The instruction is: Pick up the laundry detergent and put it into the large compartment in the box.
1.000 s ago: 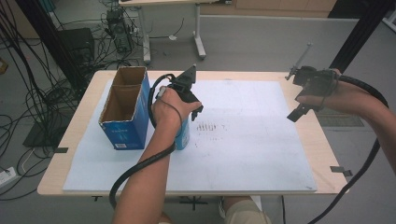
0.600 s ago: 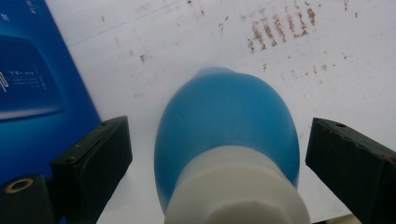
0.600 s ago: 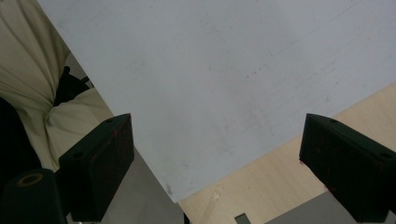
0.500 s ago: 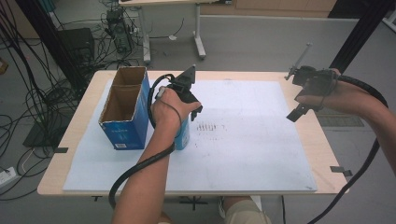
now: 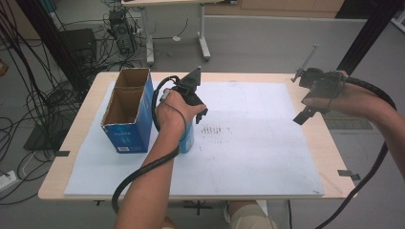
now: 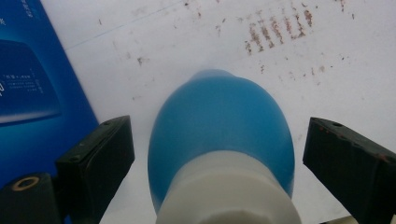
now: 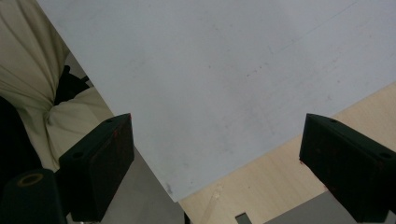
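A blue bottle [image 5: 187, 139] with a white cap [image 6: 229, 196] stands upright on the white sheet [image 5: 258, 148], right beside the blue cardboard box [image 5: 125, 136]. My left gripper [image 5: 195, 117] hangs over the bottle, pointing down. It is open, and in the left gripper view the bottle's body [image 6: 219, 121] sits between the two wide-apart jaws without touching either. My right gripper [image 5: 305, 113] is held in the air above the table's right side, open, with nothing between its fingers [image 7: 100, 158]. It looks down at the sheet's edge [image 7: 154, 154].
The box [image 6: 32, 88] is open-topped with a divider and stands at the table's left. Dark smudge marks [image 5: 213, 130] lie on the sheet right of the bottle. Bare wood [image 5: 329, 157] rims the sheet. Cables and another table's legs are behind.
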Available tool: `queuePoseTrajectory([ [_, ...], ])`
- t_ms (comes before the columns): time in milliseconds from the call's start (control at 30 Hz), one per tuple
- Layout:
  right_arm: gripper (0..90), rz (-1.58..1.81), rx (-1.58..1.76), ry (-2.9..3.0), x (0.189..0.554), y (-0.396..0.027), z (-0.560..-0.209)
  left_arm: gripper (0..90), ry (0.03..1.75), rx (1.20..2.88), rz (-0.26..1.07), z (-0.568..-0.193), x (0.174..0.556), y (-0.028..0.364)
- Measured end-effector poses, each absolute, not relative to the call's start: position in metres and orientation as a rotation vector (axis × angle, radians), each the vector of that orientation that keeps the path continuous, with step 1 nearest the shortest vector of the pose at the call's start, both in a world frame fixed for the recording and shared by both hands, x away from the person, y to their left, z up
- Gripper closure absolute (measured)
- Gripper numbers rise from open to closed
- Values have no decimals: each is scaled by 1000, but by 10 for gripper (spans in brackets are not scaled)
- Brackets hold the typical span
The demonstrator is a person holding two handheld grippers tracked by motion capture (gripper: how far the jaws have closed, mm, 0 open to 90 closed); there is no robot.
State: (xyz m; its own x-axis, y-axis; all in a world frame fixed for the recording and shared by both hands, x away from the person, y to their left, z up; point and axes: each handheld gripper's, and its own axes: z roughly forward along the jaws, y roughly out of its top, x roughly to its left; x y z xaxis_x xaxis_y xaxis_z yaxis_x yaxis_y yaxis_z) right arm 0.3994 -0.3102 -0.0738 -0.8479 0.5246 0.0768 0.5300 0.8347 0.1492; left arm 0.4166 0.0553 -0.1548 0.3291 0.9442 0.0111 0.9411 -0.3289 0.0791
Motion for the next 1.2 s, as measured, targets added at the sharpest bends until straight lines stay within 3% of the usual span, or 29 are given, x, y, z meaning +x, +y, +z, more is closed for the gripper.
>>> queuePoseTrajectory([
  [500, 101, -256, -860, -2974, 400, -310, -74, 173, 1769, 2511, 92, -156, 414, 57],
  [1200, 101, -263, -869, -2972, 400, -314, -76, 366, 1750, 2525, 136, -157, 410, 53],
])
